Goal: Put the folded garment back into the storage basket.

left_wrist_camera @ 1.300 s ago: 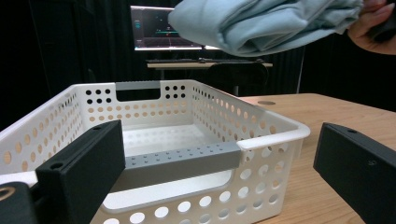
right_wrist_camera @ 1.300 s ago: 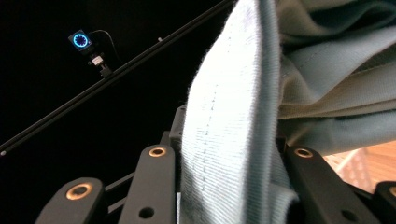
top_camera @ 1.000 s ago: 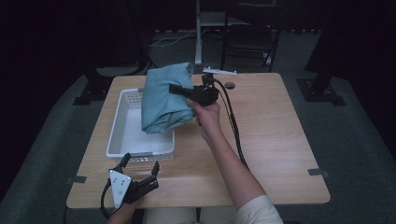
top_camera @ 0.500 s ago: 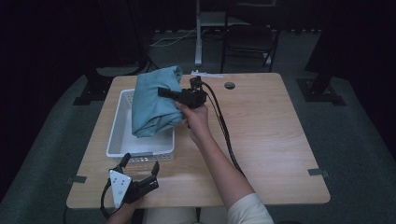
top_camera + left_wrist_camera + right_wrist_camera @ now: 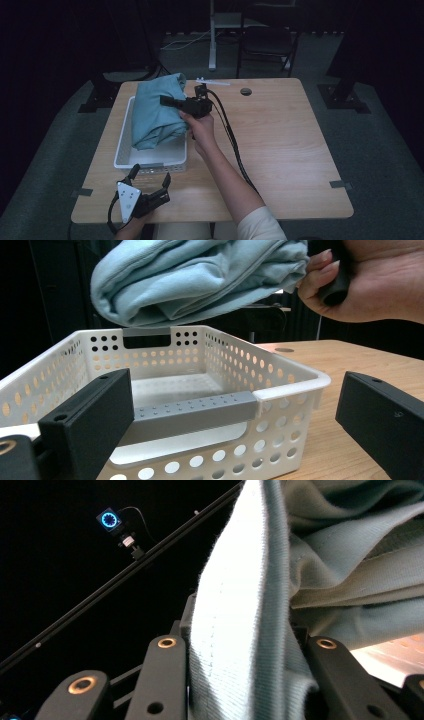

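Note:
A folded light blue cloth [image 5: 155, 112] hangs over the white perforated basket [image 5: 150, 163] at the table's left, its lower end down inside the basket. My right gripper [image 5: 172, 102] is shut on the cloth's right edge, and a thick fold [image 5: 240, 605] is pinched between its black jaws. From the left gripper view the cloth [image 5: 200, 275] hovers above the basket [image 5: 292, 385], and the hand holding the right gripper shows at upper right. My left gripper [image 5: 150, 176] rests near the table's front edge just in front of the basket, jaws wide open with nothing between them.
The wooden table [image 5: 280, 150] has bare room to the right of the basket. A black cable [image 5: 235, 145] trails from the right gripper along the forearm. A round grommet [image 5: 245, 91] and a small white object [image 5: 212, 81] lie near the far edge. A chair stands behind.
The right gripper has carried the cloth leftward and a little lower, from beside the basket to over it. The left gripper has stayed where it was.

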`<state>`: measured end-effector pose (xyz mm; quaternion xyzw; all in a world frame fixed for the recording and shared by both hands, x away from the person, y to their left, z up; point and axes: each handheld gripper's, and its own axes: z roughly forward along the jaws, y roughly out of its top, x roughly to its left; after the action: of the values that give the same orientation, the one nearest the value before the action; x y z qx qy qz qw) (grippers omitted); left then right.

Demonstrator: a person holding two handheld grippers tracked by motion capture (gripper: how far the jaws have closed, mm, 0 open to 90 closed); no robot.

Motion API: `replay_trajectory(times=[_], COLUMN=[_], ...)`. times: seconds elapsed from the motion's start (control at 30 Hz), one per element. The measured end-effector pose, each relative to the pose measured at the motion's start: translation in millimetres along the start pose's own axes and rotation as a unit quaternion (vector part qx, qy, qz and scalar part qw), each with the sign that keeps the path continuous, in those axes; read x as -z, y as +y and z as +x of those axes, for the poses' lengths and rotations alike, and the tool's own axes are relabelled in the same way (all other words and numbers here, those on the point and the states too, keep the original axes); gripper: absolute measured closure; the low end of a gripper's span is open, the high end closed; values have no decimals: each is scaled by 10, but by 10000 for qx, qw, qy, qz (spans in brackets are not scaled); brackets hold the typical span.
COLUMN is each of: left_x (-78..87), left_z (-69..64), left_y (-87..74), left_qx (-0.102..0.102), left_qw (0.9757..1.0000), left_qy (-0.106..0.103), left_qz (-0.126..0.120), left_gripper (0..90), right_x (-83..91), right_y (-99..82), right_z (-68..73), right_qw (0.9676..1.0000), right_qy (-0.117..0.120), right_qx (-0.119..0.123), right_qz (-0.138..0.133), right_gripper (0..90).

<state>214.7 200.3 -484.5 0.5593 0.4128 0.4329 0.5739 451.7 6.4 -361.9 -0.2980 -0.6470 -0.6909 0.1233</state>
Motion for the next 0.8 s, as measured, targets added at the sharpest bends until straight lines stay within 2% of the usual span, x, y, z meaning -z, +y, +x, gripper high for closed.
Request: replay_trajectory(times=[0.3, 0.4, 0.8], left_x=[4, 4, 5], left_z=[4, 4, 4], left_y=[-1, -1, -1], left_qx=[-11, -7, -6], left_qw=[10000, 10000, 10000], left_qy=[-21, -29, -31], left_qz=[-16, -19, -20], left_gripper=[34, 34, 34], right_x=[-98, -123, -142], right_y=[-56, -80, -130], right_z=[-5, -22, -72], right_qw=[10000, 9999, 9998], right_qy=[-11, 54, 54], right_qx=[-48, -148, -196], right_qz=[71, 51, 58], right_gripper=[675, 675, 676])
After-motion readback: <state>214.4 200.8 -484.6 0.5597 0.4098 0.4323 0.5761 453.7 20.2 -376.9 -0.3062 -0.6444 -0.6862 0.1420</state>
